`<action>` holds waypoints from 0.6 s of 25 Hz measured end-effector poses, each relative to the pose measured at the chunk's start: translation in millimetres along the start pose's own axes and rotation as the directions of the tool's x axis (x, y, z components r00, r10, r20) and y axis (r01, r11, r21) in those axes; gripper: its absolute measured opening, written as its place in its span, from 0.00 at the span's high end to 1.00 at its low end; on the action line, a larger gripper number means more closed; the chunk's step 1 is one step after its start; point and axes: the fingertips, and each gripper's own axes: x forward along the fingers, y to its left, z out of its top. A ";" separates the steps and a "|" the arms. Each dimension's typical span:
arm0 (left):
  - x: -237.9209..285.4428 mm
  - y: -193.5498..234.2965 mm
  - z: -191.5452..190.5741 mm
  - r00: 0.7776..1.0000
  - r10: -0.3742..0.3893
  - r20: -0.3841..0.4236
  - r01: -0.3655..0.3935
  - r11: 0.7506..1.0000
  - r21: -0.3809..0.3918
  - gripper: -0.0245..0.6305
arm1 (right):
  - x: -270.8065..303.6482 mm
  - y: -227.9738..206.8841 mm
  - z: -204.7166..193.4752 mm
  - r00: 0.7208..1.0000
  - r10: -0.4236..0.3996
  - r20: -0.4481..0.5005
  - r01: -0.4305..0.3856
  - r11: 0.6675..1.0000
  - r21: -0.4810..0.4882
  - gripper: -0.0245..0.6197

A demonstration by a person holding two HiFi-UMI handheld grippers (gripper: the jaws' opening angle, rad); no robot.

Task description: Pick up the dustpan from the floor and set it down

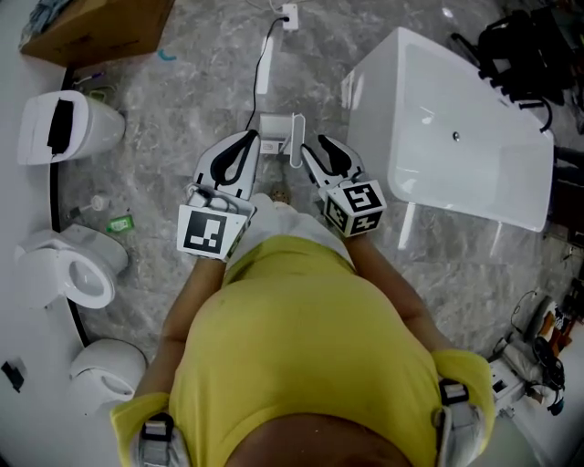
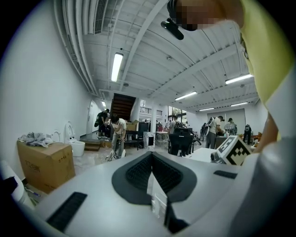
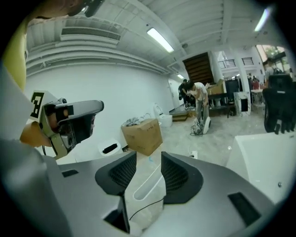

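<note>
A white dustpan [image 1: 274, 128] sits on the grey marble floor straight in front of me, its handle [image 1: 297, 146] pointing toward me. My right gripper [image 1: 312, 146] stands open around that handle. In the right gripper view the slotted white handle [image 3: 148, 194] lies between the spread jaws [image 3: 149, 155], and the pads do not press on it. My left gripper [image 1: 253, 137] hovers at the pan's left side. Its jaws [image 2: 150, 155] meet at the tips, and a white sliver of the dustpan [image 2: 157, 194] shows below them.
A white bathtub [image 1: 456, 137] fills the right side. Toilets [image 1: 64, 264] and a white bin [image 1: 64, 128] line the left wall. A cardboard box [image 1: 100, 27] sits at the far left, and a cable runs to a floor socket [image 1: 288, 15]. People stand far off [image 3: 200, 104].
</note>
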 end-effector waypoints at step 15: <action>29.4 16.0 -18.6 0.992 -0.088 -0.094 0.086 0.996 -0.026 0.96 | 37.5 -13.5 -60.4 0.961 0.228 -0.154 -0.120 0.852 0.510 0.58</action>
